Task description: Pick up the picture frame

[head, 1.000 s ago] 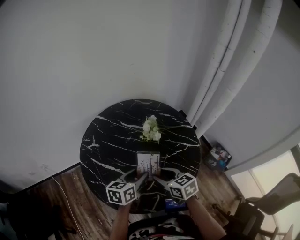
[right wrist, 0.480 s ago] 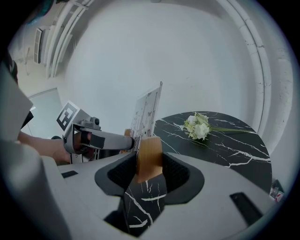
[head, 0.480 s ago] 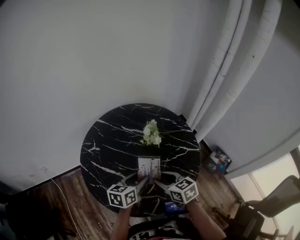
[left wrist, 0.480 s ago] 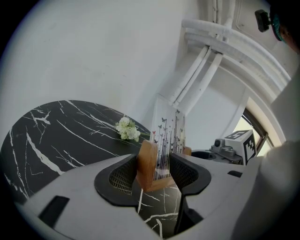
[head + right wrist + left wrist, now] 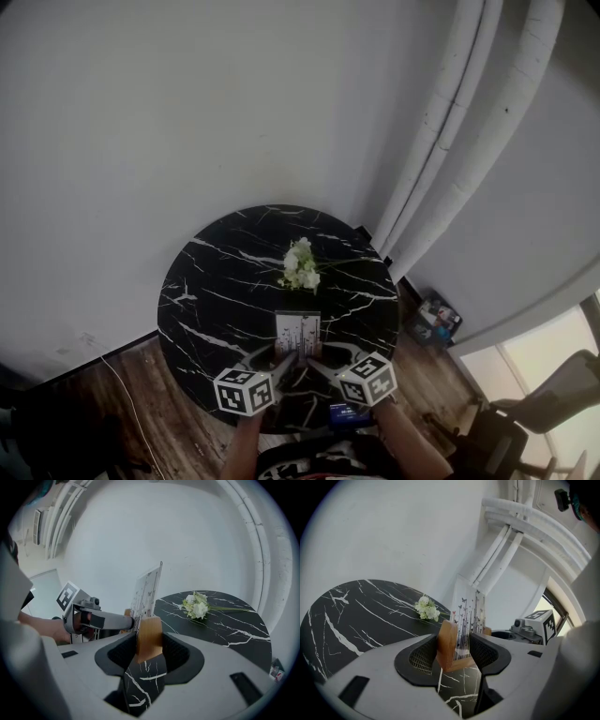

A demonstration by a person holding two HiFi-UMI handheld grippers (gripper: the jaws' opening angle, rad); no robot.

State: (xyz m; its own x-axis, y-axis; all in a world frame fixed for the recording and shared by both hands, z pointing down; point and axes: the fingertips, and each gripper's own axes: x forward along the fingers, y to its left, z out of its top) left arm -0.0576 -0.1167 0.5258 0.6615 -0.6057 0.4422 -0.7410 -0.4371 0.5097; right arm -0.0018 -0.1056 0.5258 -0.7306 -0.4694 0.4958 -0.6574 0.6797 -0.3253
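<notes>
The picture frame [image 5: 297,336] is a clear panel printed with thin lines and butterflies, set in a wooden base. It stands upright near the front edge of the round black marble table [image 5: 216,291]. My left gripper [image 5: 279,360] is shut on the left wooden block of the base [image 5: 447,644], and the panel [image 5: 468,620] rises between the jaws. My right gripper [image 5: 315,361] is shut on the right wooden block [image 5: 149,637], with the panel [image 5: 146,595] seen edge-on just beyond. Whether the base touches the table, I cannot tell.
A small bunch of white flowers [image 5: 301,264] lies on the table behind the frame. White pipes [image 5: 450,141] run down the wall at the right. Wooden floor [image 5: 169,431] surrounds the table, with small items [image 5: 438,317] on the floor at the right.
The frame and both grippers keep their places relative to each other. The head view has shifted slightly, so the table sits a little lower in the picture than a second ago.
</notes>
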